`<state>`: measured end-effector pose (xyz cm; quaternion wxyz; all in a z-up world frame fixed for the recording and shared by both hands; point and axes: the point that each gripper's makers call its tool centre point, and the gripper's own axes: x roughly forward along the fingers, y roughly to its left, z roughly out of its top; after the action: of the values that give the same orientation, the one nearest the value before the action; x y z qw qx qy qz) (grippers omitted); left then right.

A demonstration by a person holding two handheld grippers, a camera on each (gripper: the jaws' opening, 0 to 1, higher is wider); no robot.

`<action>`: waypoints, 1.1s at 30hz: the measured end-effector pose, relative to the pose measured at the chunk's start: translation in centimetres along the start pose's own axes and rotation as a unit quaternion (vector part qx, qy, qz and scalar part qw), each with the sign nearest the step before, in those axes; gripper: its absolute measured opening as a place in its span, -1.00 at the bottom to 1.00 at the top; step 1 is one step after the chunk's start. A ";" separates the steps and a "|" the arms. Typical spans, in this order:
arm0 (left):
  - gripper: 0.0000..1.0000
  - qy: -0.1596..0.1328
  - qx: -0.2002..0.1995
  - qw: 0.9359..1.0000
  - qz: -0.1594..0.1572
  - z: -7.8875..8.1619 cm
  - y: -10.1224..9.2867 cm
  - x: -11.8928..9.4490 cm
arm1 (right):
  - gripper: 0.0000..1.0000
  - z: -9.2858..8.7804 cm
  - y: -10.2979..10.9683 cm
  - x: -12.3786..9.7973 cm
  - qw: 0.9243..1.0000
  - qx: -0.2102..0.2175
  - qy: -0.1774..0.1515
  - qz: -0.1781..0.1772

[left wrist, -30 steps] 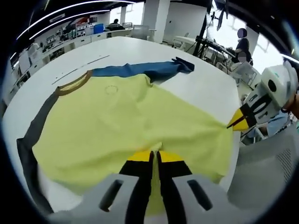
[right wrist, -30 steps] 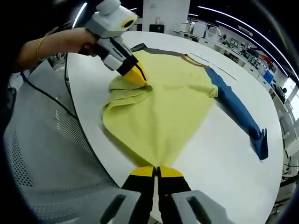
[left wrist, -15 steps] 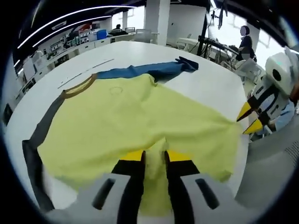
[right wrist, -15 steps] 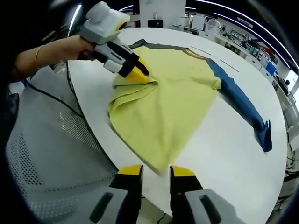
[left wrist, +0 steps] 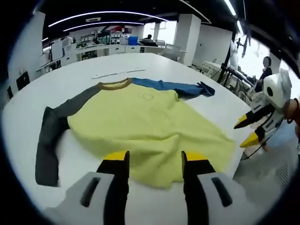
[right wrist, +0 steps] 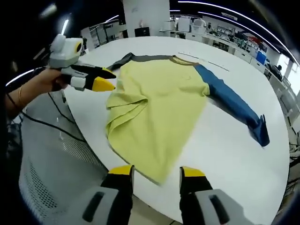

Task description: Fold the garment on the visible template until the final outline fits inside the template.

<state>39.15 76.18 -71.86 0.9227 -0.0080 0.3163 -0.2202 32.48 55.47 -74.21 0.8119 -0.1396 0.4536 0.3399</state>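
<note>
Lying spread on the white surface (left wrist: 197,206), yellow long-sleeved shirt (left wrist: 140,122) with hem near the edge, both left tongs (left wrist: 154,161) and right tongs (right wrist: 157,174) open, empty, seemingly ready for regripping.

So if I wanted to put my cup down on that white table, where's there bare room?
Bare tabletop lies beyond the long-sleeved shirt's brown collar, toward the far edge of the round white table, and in the wide stretch alongside the blue sleeve. The near edge is crowded: the yellow body's rumpled hem and both open grippers sit there.
</note>
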 end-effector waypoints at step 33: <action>-0.71 0.069 -0.135 0.986 0.073 -6.3 -0.5 0.6 | -0.60 -2.1 -1.2 2.5 0.992 0.104 0.010 -0.075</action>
<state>35.68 76.28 -77.15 0.9026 -0.0946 0.4060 -0.1073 32.82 54.57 -77.52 0.8406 -0.0919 0.4829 0.2276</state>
